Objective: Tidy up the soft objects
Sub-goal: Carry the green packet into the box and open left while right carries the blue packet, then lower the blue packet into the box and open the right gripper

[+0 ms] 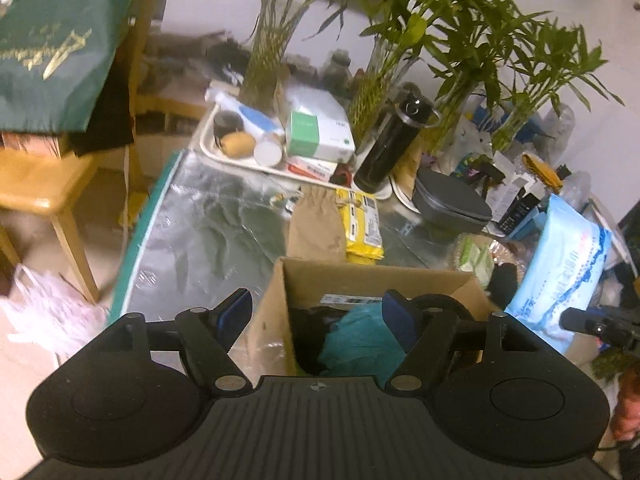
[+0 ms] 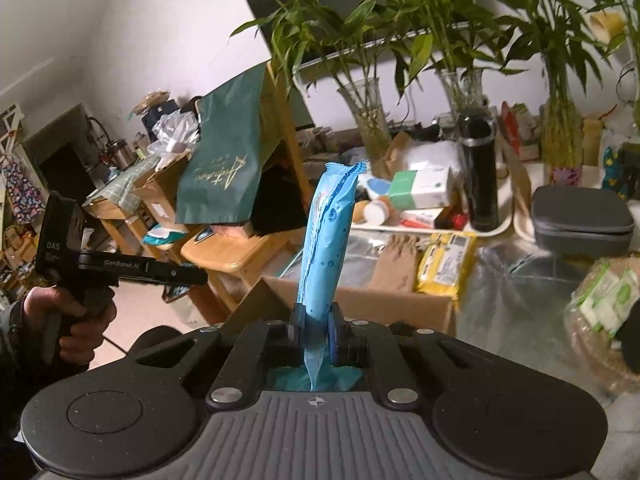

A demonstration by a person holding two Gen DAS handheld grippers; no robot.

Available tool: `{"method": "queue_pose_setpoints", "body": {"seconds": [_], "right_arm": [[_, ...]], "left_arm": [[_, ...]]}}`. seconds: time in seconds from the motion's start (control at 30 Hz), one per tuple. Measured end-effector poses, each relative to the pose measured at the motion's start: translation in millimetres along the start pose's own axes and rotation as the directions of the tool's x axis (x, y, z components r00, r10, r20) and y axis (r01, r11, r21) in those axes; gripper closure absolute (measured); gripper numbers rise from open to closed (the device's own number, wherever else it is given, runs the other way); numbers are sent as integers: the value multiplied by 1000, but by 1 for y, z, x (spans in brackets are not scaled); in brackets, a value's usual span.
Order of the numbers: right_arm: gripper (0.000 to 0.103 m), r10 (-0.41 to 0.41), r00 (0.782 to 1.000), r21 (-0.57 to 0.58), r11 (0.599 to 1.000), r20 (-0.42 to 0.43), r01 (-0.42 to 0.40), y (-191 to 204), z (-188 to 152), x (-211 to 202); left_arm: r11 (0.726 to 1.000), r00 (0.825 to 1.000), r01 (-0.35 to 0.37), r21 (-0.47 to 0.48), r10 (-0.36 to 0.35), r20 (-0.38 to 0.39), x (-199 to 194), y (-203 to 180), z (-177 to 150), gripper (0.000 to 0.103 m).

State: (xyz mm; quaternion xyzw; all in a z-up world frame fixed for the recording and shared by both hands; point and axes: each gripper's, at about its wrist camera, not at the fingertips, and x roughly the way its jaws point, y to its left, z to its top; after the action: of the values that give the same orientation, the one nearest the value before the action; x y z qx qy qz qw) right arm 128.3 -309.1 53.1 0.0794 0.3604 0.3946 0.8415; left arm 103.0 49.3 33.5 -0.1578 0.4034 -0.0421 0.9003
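Right gripper (image 2: 316, 330) clamped low on a blue soft pack (image 2: 326, 236), pads pinching its bottom end. Long axis of the pack standing close to upright, leaning slightly toward the far right, crimped top edge high above the fingers. Directly beyond and beneath it, the open cardboard box (image 2: 372, 304) on the bench, its mouth facing up, so the pack sits over the near rim rather than inside.

Left gripper (image 1: 316, 314) spread wide with nothing between the pads, poised over the same cardboard box (image 1: 360, 276) at its left side. Teal cloth (image 1: 360, 344) already lying inside, beside something dark (too shadowed to name). From this view the blue soft pack (image 1: 560, 276) appears at the right of the box, well apart from the left fingers.

Deciding relation, as a judgement: pack above and just near of the box opening, axis vertical, held by the right hand, which is therefore the nearer one. Likely call: tip or lower the pack forward into the box, keeping the tall top from catching the far wall. Yellow packet (image 1: 362, 224) and brown paper bag (image 1: 316, 224) lying flat on the bench beyond the box, untouched.
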Motion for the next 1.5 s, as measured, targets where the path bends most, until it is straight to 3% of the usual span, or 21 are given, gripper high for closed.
{"method": "queue_pose_setpoints", "body": {"seconds": [0.13, 0.27, 0.4, 0.43, 0.47, 0.5, 0.53, 0.57, 0.73, 0.93, 1.1, 1.33, 1.5], "right_arm": [[90, 42, 998, 10, 999, -37, -42, 10, 1, 13], [90, 104, 991, 34, 994, -86, -102, 22, 5, 35], [89, 198, 966, 86, 979, -164, -186, 35, 10, 71], [87, 211, 959, 107, 975, -187, -194, 36, 11, 83], [78, 213, 955, 115, 975, -208, -192, 36, 12, 92], [70, 202, 954, 104, 978, -223, -183, 38, 12, 100], [51, 189, 955, 92, 981, -227, -172, 39, 12, 104], [40, 175, 958, 82, 984, -229, -160, 40, 11, 106], [17, 111, 972, 17, 994, -207, -110, 37, 5, 97], [9, 36, 993, -21, 999, -109, -39, 18, 6, 68], [4, -124, 992, -53, 991, -26, 122, -5, 5, 52], [3, -241, 969, 46, 969, -64, 244, -41, -18, 65], [3, -219, 969, 109, 967, -117, 232, -47, -34, 77]], "left_arm": [[999, 999, -24, 49, 23, 37, -8, 1, -3, 32], [999, 999, -13, 39, 12, 38, -10, 7, -4, 32], [999, 999, -12, 30, 10, 42, -13, 15, -7, 32], [999, 999, -14, 34, 13, 45, -14, 16, -8, 32], [999, 999, -19, 39, 17, 48, -16, 18, -9, 32], [999, 998, -26, 43, 23, 50, -17, 20, -10, 32], [999, 998, -30, 44, 28, 51, -18, 22, -11, 32], [998, 998, -34, 44, 31, 51, -19, 24, -12, 32], [998, 999, -33, 51, 31, 45, -19, 35, -16, 32], [999, 1000, -14, 42, 13, 28, -5, 37, -15, 32], [998, 1000, 6, 65, -7, 14, 11, 29, -16, 32], [995, 999, 35, 96, -32, -33, 41, 16, -19, 32], [994, 997, 44, 98, -38, -63, 61, 10, -21, 32]]}}
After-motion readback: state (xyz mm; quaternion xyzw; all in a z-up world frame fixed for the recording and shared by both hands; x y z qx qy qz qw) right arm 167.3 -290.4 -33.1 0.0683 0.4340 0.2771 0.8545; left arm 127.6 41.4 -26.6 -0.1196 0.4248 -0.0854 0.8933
